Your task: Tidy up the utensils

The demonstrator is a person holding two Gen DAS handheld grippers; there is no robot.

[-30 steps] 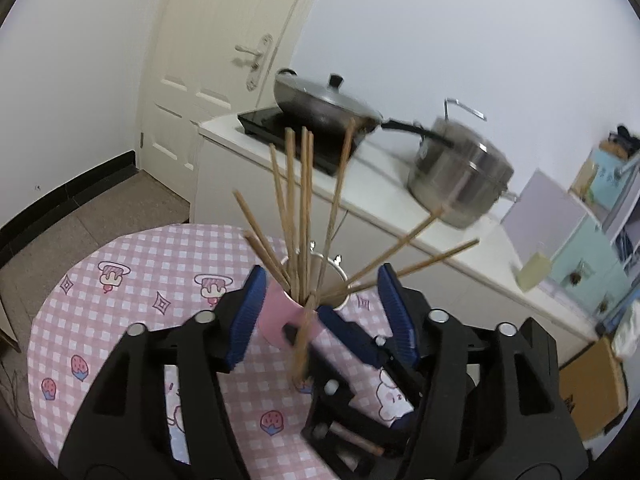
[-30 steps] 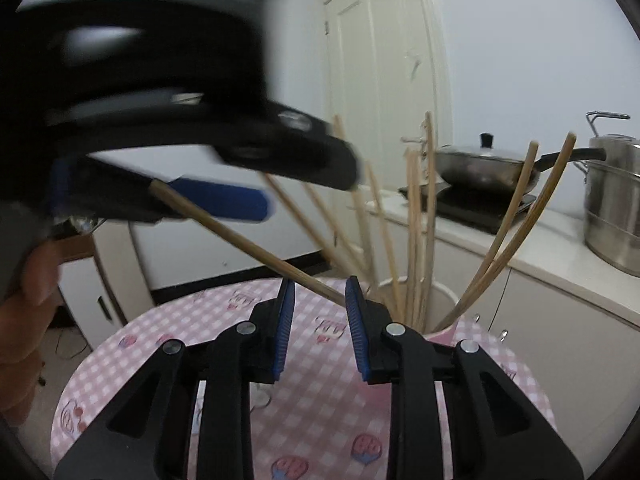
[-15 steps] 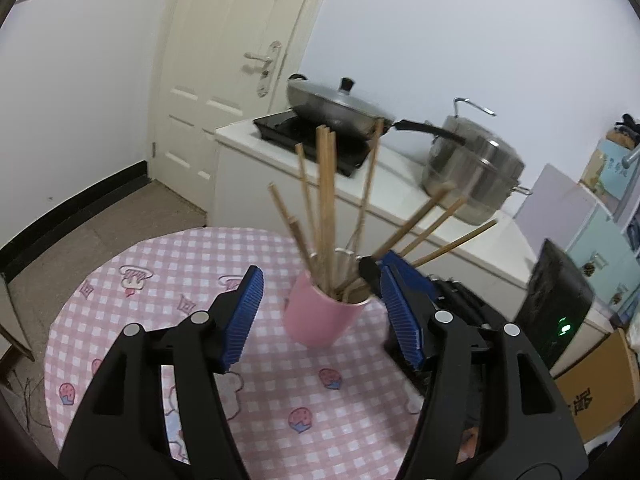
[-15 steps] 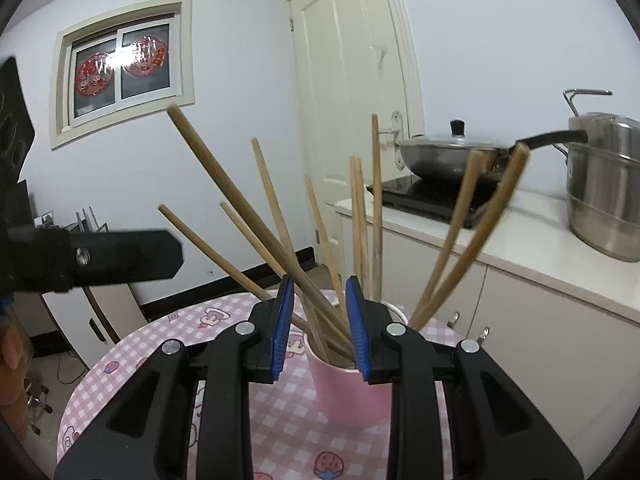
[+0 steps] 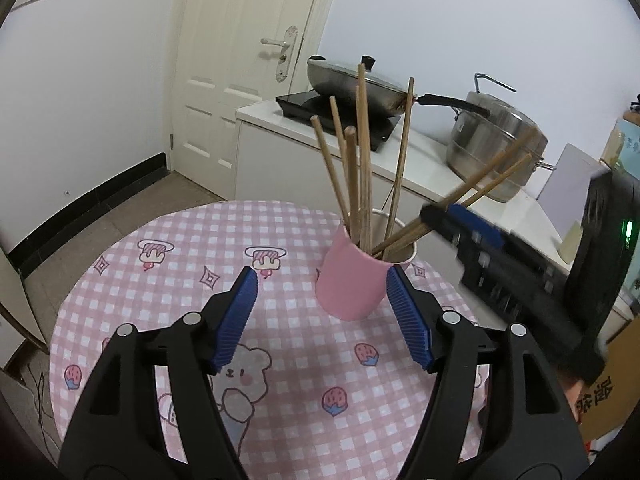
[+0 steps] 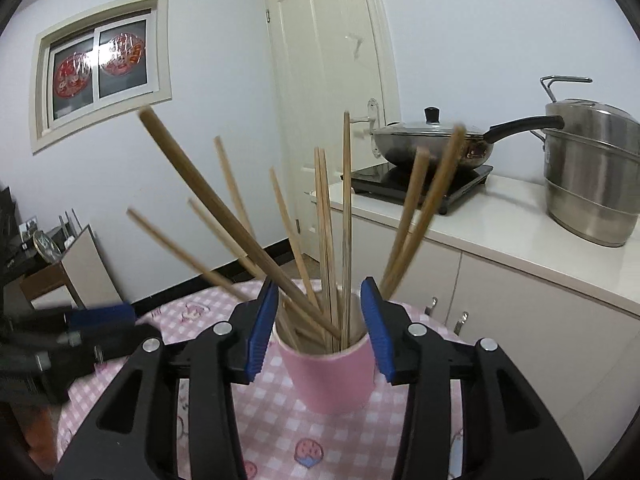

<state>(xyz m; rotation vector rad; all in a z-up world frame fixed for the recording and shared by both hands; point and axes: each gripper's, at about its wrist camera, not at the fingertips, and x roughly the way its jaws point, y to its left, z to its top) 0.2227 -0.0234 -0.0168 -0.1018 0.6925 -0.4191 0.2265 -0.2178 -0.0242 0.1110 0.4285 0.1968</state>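
Wooden chopsticks [image 6: 328, 248] stand in pink cup [image 6: 332, 376], just ahead of both grippers. Left gripper [image 5: 322, 312] and right gripper [image 6: 320, 328]: jaws just opened, empty. Withdraw clear without snagging leaning sticks.

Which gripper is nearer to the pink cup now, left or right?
Right. The right gripper has the pink cup rim between its open jaws, which have just been opening. The left gripper sits just short of the cup, jaws open, not touching it.
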